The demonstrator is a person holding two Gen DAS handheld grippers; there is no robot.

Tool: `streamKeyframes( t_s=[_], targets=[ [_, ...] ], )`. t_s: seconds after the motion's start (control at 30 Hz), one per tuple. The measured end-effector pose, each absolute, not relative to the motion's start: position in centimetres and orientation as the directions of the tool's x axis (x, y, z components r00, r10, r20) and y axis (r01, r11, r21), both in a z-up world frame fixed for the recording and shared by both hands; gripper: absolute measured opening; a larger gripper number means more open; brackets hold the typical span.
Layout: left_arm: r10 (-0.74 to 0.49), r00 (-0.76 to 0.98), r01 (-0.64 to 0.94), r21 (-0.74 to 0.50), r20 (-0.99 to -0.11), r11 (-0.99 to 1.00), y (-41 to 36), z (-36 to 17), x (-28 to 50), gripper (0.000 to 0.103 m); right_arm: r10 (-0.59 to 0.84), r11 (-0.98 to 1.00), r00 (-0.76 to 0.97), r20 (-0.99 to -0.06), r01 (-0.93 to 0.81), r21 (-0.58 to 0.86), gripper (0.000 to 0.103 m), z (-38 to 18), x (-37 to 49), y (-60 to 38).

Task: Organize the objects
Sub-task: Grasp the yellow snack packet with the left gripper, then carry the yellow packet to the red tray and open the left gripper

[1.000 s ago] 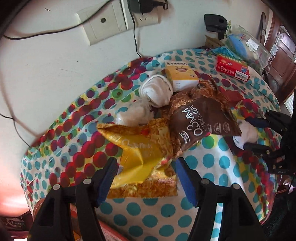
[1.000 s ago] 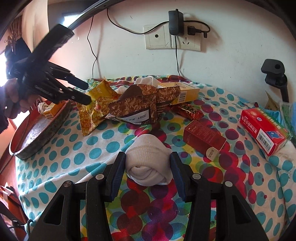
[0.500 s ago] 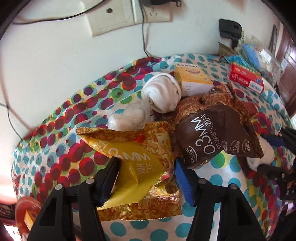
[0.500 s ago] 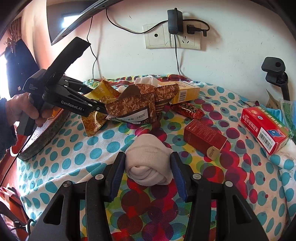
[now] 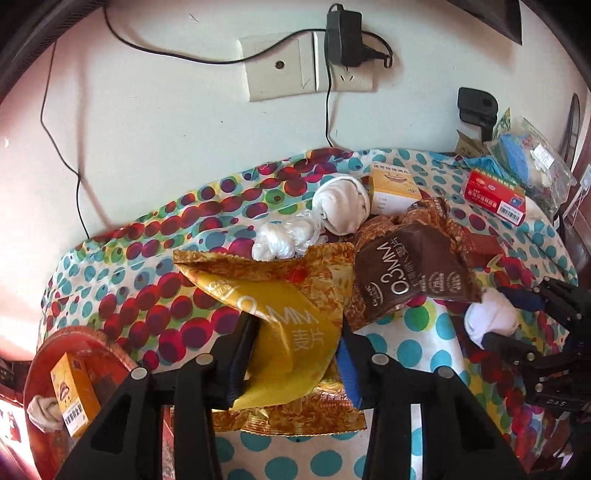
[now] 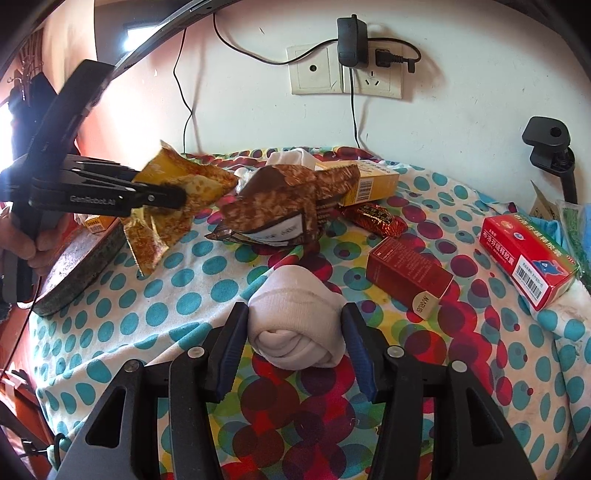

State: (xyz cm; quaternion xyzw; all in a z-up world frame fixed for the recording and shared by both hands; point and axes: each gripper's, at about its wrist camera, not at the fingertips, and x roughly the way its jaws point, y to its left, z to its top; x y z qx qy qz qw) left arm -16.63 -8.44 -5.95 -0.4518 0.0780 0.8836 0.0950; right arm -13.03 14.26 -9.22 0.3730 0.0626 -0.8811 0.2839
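Yellow cereal packet [image 5: 291,332] pinched between the fingers [image 5: 242,354] of the left gripper [image 5: 295,358], its crumpled golden lower half hanging below them over the polka-dot cloth [image 5: 410,350] of the counter. Same packet [image 6: 173,206] seen from the right wrist view as lifted off the cloth, clamped at its upper part by the left gripper [image 6: 166,197], tail drooping toward the counter.

Rolled white sock [image 6: 297,317] sitting on the cloth between the fingers [image 6: 231,347] of the right gripper [image 6: 295,339]; fingers narrowed to the sock's sides, left pad touching, right pad at most just touching, so firm hold not certain. Same sock [image 5: 489,321] and right gripper [image 5: 517,321] at the right edge of the left wrist view.

Just beyond the yellow packet, brown cereal packet [image 5: 410,273], lying against it. Behind those, knotted clear plastic bag [image 5: 284,240] and second white sock ball [image 5: 341,208], touching each other; yellow carton [image 5: 393,186] beside the sock ball. Dark red box [image 6: 408,277] near the held sock, red wrapped snack [image 6: 376,219] further back, red medicine box [image 6: 528,254] well to the right.

Round red tray [image 5: 107,343] at the counter's left edge, holding a small yellow box [image 5: 72,395] and a pale sock [image 5: 42,413]. Wall socket with charger [image 5: 343,33] above.
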Motion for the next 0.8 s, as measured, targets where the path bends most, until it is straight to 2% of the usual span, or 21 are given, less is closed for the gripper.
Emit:
streamKeyframes(
  t_s=[0.57,0.7,0.8],
  targets=[
    [0.022,-0.623,-0.109,0.059,-0.782,-0.992,-10.1,-3.8,-11.6,0.042,-0.422,-0.834,-0.576,-0.700,0.549,0.051,0.049,-9.3,-12.6,13.6],
    [0.022,-0.640,-0.048,0.012,-0.768,-0.999,-9.9,-3.4,-10.3,0.043,-0.420,-0.836,-0.577,-0.701,0.547,0.050,0.049,-9.3,-12.6,13.6],
    [0.008,-0.650,-0.039,0.023,-0.760,-0.999,-9.0,-3.3,-9.3,0.043,-0.411,-0.836,-0.582,-0.702,0.547,0.036,0.049,-9.3,-12.5,13.4]
  ],
)
